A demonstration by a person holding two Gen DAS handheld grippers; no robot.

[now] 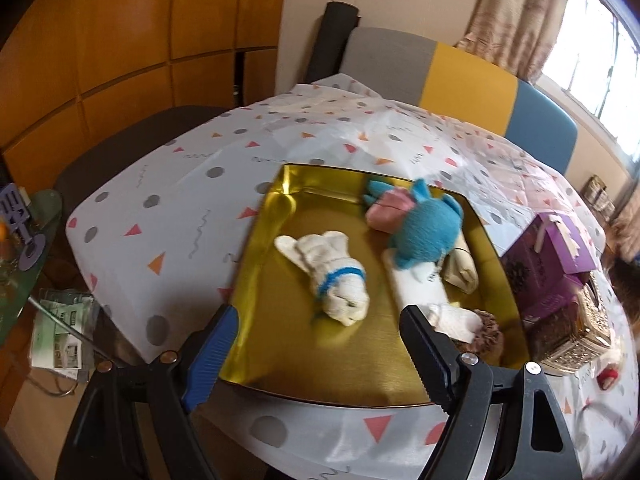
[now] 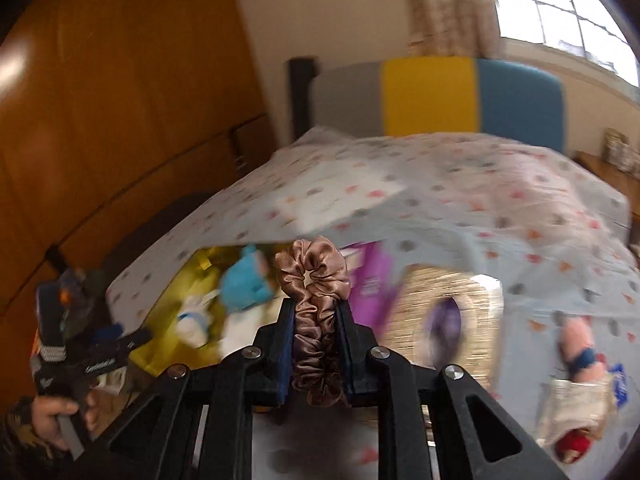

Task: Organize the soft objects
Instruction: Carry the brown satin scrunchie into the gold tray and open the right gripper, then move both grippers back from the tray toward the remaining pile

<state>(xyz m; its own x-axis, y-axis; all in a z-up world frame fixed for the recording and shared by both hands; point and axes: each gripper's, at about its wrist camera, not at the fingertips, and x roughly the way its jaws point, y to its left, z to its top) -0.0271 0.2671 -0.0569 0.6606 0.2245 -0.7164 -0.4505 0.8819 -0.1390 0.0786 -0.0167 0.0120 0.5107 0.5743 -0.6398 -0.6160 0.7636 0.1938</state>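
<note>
A brown satin scrunchie (image 2: 312, 280) is pinched between the closed fingers of the right gripper (image 2: 313, 316), held above the near edge of the table's confetti-patterned cloth (image 1: 168, 208). The left gripper (image 1: 320, 320) hangs with jaws spread and nothing between them, over the near edge of a shiny gold rectangular tray (image 1: 280, 344). Inside the tray lie a white plush dog with a blue collar (image 1: 332, 276) and a blue plush toy with a pink patch (image 1: 424, 228), a purple box (image 1: 548, 264) just beside the tray's right edge
</note>
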